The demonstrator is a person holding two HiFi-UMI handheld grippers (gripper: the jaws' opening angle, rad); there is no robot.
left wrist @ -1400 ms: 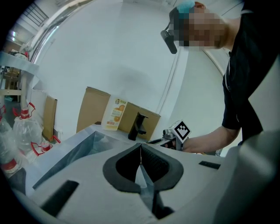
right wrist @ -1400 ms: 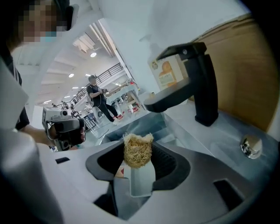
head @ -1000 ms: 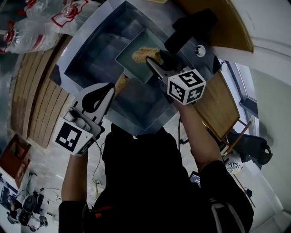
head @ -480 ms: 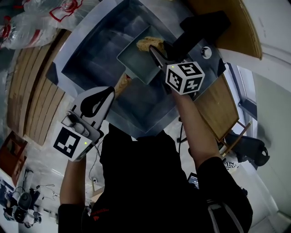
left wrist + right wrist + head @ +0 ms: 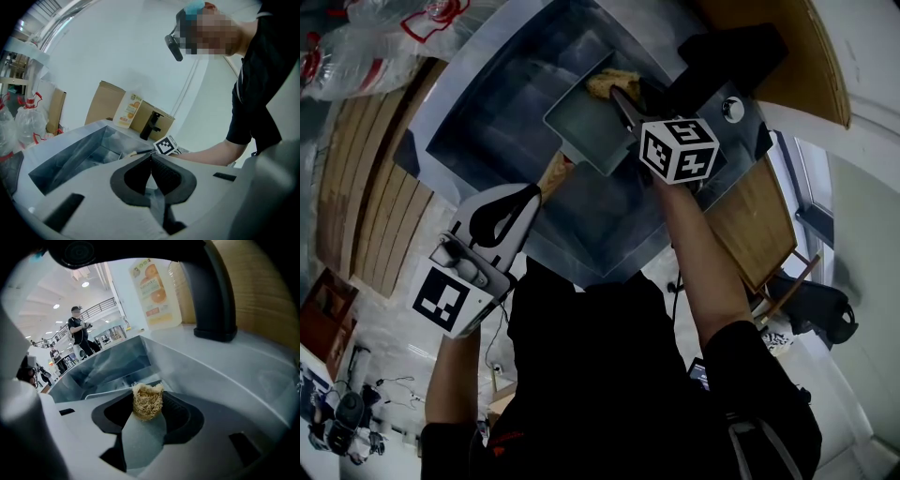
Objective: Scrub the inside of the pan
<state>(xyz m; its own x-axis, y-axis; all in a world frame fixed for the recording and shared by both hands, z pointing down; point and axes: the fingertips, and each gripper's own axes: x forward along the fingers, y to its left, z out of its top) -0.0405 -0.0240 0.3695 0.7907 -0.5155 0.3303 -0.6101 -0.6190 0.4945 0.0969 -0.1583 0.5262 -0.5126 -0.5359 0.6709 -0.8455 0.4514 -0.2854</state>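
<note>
A square grey pan [image 5: 592, 127] lies in the steel sink [image 5: 487, 122], and its wooden handle [image 5: 553, 173] points toward me. My left gripper [image 5: 532, 192] is at the handle's near end, jaws shut on it; in the left gripper view [image 5: 151, 157] the jaw tips meet. My right gripper [image 5: 621, 97] reaches over the pan's far corner, shut on a tan fibrous scrubber [image 5: 602, 82]. The right gripper view shows the scrubber [image 5: 146, 406] pinched between the jaws [image 5: 147, 397], with the pan's rim [image 5: 103, 392] just beyond.
A black faucet [image 5: 727, 52] stands behind the sink, with an orange-printed bottle [image 5: 157, 291] beside it. Wooden counter [image 5: 750, 216] lies to the right, wooden slats [image 5: 366, 197] to the left, plastic bottles [image 5: 356, 47] at the far left. People stand in the distance [image 5: 77, 329].
My right gripper has carried the scrubber from the pan's middle toward its far corner. The left gripper stays at the handle.
</note>
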